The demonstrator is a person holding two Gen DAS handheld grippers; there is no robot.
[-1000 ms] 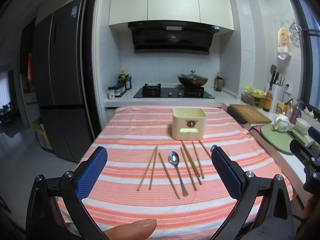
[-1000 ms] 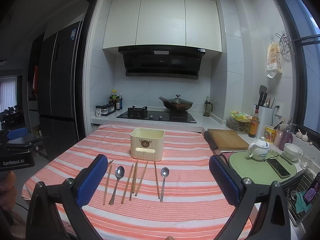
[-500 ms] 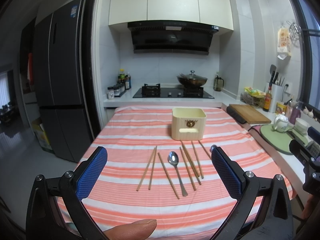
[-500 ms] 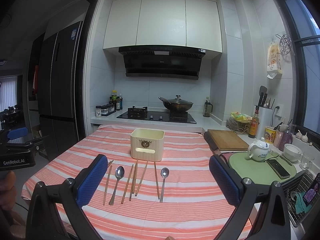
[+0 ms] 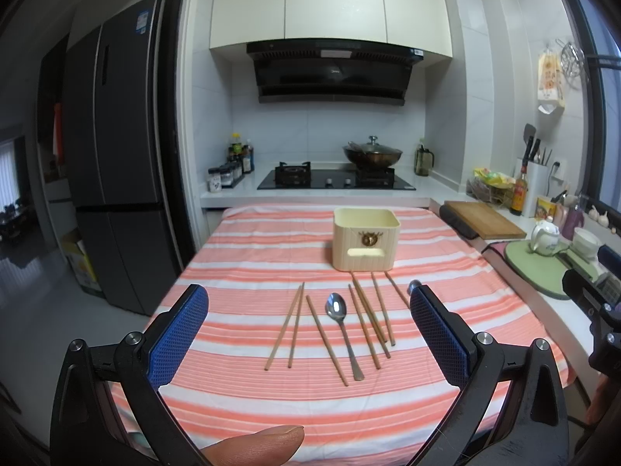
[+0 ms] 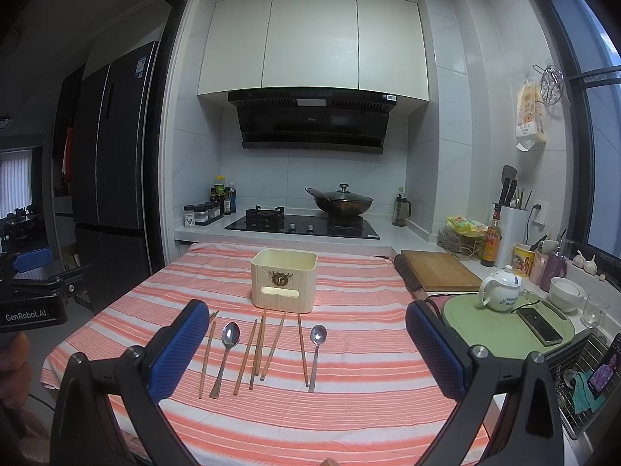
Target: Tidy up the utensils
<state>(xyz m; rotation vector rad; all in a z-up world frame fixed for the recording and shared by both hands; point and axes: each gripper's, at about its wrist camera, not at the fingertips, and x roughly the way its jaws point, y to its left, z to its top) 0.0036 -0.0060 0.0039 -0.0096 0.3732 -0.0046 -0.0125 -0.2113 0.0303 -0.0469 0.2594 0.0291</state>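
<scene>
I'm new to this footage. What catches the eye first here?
The striped cloth on the table, pink and white, fills the middle. On it lies a row of chopsticks and two spoons, with a cream box standing just behind them. Both grippers' blue fingers frame the scene, spread wide and empty.

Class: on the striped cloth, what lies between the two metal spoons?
In the right wrist view, four wooden chopsticks lie between the left spoon and the right spoon.

Both the left gripper (image 5: 308,326) and right gripper (image 6: 302,343) hover level, fingers spread wide, holding nothing.
</scene>
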